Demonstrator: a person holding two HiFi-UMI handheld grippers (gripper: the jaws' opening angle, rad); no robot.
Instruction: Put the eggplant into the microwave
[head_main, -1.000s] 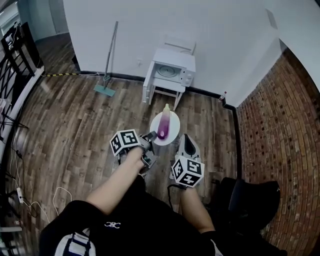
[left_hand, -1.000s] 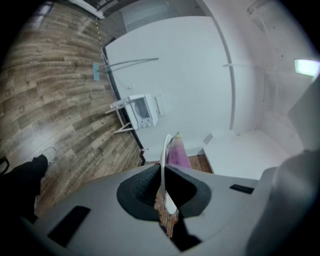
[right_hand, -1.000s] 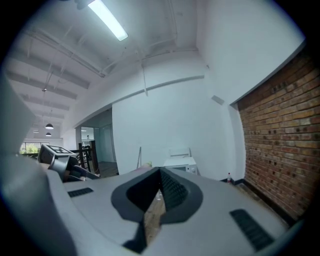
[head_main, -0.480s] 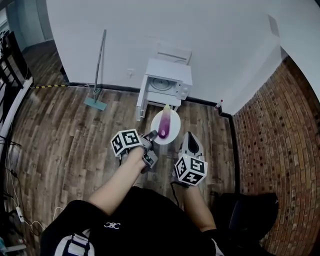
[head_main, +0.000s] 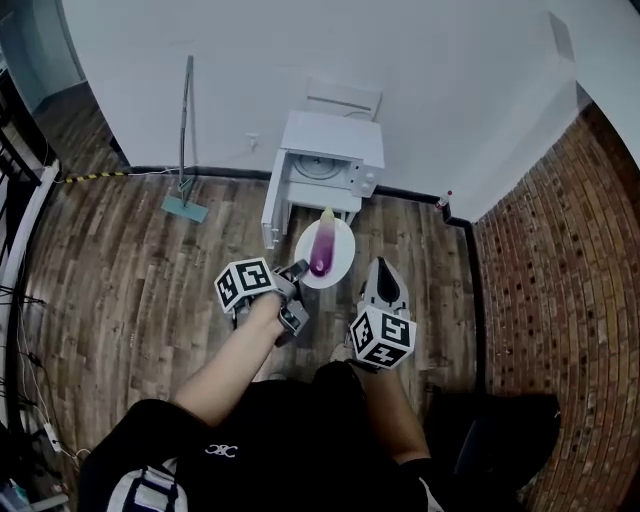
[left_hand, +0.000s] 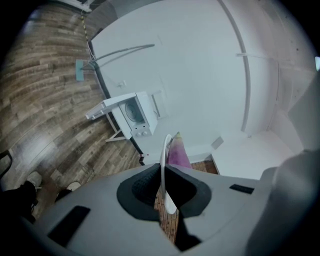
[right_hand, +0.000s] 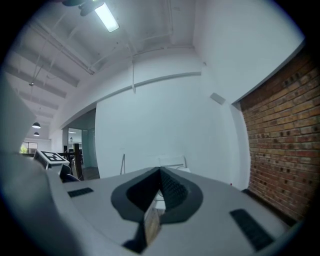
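Observation:
A purple eggplant (head_main: 321, 248) with a pale green tip lies on a white plate (head_main: 340, 262). My left gripper (head_main: 299, 269) is shut on the plate's near-left rim and carries it above the wooden floor. In the left gripper view the plate (left_hand: 163, 165) shows edge-on between the black pads, with the eggplant (left_hand: 178, 152) behind it. The white microwave (head_main: 328, 163) stands on a small white table ahead, its door (head_main: 269, 214) swung open to the left. My right gripper (head_main: 383, 274) hangs to the right of the plate, jaws together with nothing held (right_hand: 160, 192).
A long-handled mop (head_main: 184, 140) leans on the white wall to the left of the microwave. A brick wall (head_main: 560, 300) runs along the right. A small bottle (head_main: 446, 199) stands in the corner. Cables (head_main: 25, 330) lie on the floor at far left.
Both grippers and the plate with the eggplant have been carried forward towards the microwave, which now sits closer and lower in the head view. Neither grip has changed.

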